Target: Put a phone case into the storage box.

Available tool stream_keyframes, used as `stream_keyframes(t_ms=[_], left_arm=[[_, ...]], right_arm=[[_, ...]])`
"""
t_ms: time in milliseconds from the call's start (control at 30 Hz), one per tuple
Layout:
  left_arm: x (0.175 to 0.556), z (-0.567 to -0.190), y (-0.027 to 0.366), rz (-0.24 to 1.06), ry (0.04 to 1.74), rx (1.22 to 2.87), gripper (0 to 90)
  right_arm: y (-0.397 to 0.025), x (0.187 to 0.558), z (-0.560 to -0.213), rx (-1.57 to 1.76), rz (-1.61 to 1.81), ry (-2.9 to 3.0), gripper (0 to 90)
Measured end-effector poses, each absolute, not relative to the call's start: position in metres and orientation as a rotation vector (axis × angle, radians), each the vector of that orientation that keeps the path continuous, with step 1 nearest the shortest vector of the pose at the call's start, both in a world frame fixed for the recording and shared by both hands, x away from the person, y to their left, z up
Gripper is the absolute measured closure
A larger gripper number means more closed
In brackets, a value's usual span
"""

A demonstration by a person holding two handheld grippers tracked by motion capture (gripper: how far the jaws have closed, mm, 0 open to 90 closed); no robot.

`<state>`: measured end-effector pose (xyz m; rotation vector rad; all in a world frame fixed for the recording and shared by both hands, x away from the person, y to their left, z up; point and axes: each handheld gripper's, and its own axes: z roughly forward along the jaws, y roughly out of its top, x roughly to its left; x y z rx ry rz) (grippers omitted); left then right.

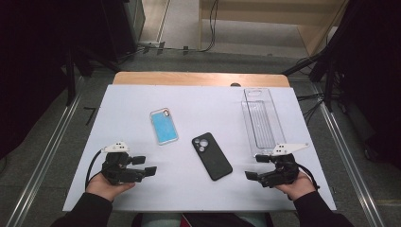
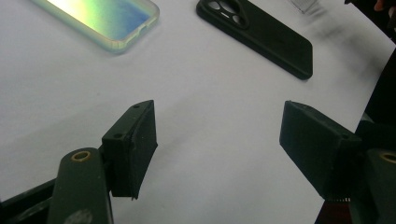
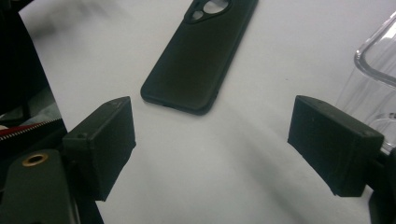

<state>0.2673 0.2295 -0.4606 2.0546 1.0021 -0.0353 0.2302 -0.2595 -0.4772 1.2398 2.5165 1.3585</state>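
My left gripper [image 1: 147, 166] sits near the table's [image 1: 118, 142] front edge, jaws wide, holding nothing; my right gripper [image 1: 257, 166] likewise gaping and empty; bare white surface between them; matte black phone case [image 1: 212, 156] lies flat, midway; glossy blue case [image 1: 163, 126] beyond; ribbed clear tray [image 1: 261, 120] along the right edge.

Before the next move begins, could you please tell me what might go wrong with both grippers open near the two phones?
1. The black phone lies flat on the white table; open jaws of the right gripper may push it along rather than get under an edge.
2. The clear tray sits close by that gripper and could be knocked.
3. The blue phone has a glossy case, which may slip from the left gripper.
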Motion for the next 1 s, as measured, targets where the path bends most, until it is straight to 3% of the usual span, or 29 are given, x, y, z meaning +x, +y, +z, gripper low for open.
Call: stream_keyframes(t_ms=[1000], left_arm=[[0.2697, -0.4620, 0.2297, -0.015, 0.974, 2.051, 27.7]], right_arm=[[-0.2615, 0.2310, -0.4789, 1.234, 1.352, 2.499, 13.1]])
